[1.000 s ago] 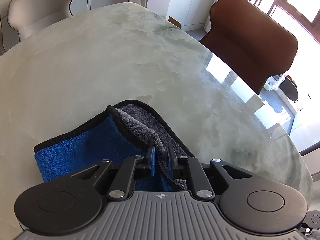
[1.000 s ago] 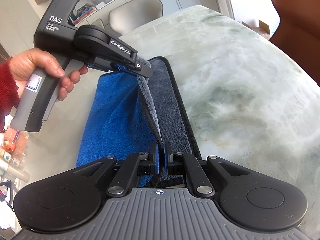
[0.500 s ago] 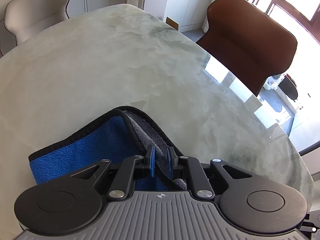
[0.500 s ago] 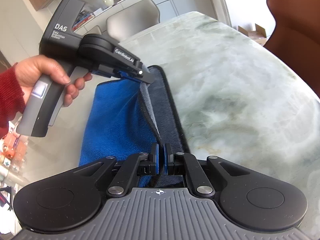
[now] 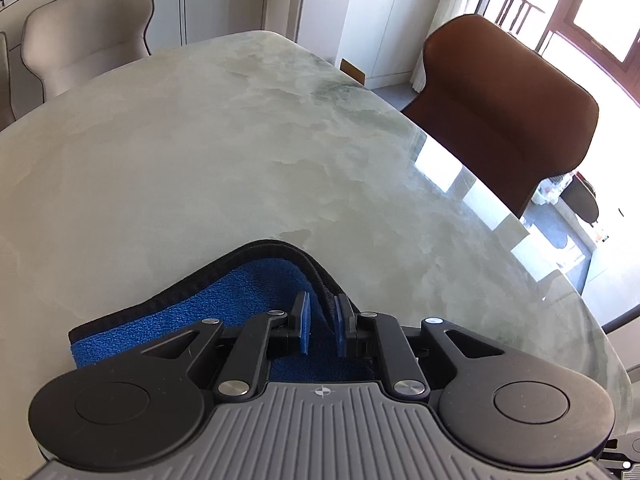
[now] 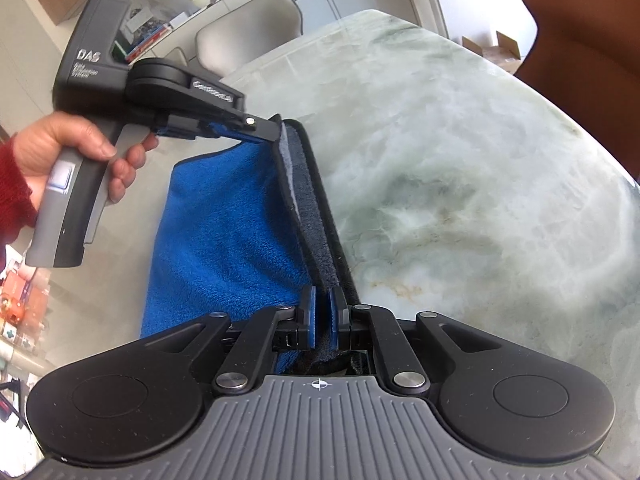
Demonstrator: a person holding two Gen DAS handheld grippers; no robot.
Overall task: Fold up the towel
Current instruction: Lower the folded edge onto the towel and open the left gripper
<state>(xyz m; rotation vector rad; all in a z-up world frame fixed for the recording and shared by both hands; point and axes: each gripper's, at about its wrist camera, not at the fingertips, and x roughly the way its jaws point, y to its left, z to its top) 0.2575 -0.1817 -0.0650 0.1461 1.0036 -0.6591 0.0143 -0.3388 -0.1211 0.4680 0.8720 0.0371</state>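
The towel (image 6: 224,232) is blue with a grey underside and a black hem. It lies folded on the marble table (image 6: 460,160), its top layer's long edge raised a little over a grey strip. My left gripper (image 6: 276,130), held by a hand (image 6: 60,148), is shut on the far corner of that edge. In the left wrist view the towel (image 5: 224,304) shows its black hem running between the pads of the left gripper (image 5: 323,304). My right gripper (image 6: 322,300) holds the near corner; its jaws are opening slightly, with dark cloth still filling the gap.
A brown chair (image 5: 508,112) stands at the table's right side, and its back (image 6: 584,40) fills the top right corner of the right wrist view. A beige chair (image 5: 88,32) sits at the far end. Bare marble table (image 5: 200,160) stretches beyond and to the right of the towel.
The raised top layer has sunk toward the lower layer, so much less grey underside shows. The right gripper's pads stand slightly wider apart. Both hands have stayed about where they were.
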